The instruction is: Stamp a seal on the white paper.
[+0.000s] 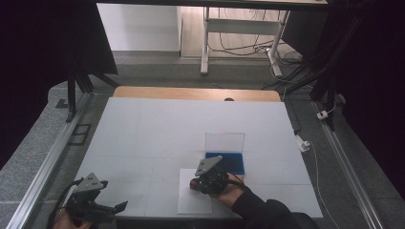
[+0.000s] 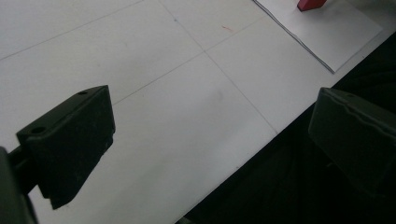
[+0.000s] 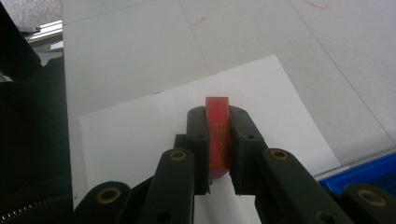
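From above, your right gripper [image 1: 195, 183] sits over the sheet of paper [image 1: 191, 202] near the table's [image 1: 143, 133] front edge, just left of the blue tray [image 1: 234, 162]. Your left gripper [image 1: 114, 207] rests at the near left corner.

In the left gripper view its jaws stand wide apart (nothing between them).

In the right gripper view the jaws are clamped on a red block [image 3: 218, 133] above the paper [image 3: 140, 130].

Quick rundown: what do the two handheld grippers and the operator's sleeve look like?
Both grippers, left gripper and right gripper, are black with blocky jaws; each carries a grey three-cornered plate. Brass-coloured rivets mark the right one's linkages. A black cable trails from the left. The sleeve is dark.
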`<control>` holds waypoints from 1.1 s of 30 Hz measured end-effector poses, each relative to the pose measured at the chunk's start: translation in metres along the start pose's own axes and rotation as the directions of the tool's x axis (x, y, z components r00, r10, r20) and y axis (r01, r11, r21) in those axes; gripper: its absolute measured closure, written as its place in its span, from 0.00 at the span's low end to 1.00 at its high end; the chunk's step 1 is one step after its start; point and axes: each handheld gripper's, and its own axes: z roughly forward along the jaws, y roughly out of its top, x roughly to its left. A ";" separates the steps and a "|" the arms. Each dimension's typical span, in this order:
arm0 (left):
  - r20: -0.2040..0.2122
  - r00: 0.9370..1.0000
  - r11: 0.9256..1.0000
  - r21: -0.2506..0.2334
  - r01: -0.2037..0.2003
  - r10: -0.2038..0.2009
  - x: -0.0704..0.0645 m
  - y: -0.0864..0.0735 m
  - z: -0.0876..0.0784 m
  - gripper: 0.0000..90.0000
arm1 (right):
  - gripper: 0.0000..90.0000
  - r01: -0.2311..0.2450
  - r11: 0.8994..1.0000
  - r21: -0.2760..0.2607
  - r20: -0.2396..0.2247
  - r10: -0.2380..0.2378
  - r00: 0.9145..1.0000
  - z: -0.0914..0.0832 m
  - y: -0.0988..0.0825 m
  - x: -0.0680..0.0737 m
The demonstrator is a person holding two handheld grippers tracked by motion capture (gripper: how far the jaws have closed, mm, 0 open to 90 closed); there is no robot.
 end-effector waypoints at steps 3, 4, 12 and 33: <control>0.000 1.000 1.000 0.001 0.000 0.000 0.000 0.000 0.000 0.01 | 0.89 0.004 1.000 -0.005 0.001 -0.004 1.000 0.001 -0.001 0.000; 0.000 1.000 1.000 0.001 0.000 0.000 0.000 0.000 0.000 0.01 | 0.89 0.016 1.000 0.000 0.006 -0.016 1.000 0.000 -0.001 0.000; -0.003 1.000 1.000 0.004 0.001 -0.001 0.000 0.000 0.000 0.01 | 0.89 0.032 0.999 -0.001 0.037 -0.032 0.999 0.001 -0.002 0.006; -0.002 1.000 1.000 0.008 0.000 0.001 0.000 0.001 0.001 0.01 | 0.90 0.024 1.000 -0.011 0.045 -0.024 0.999 0.002 -0.004 0.007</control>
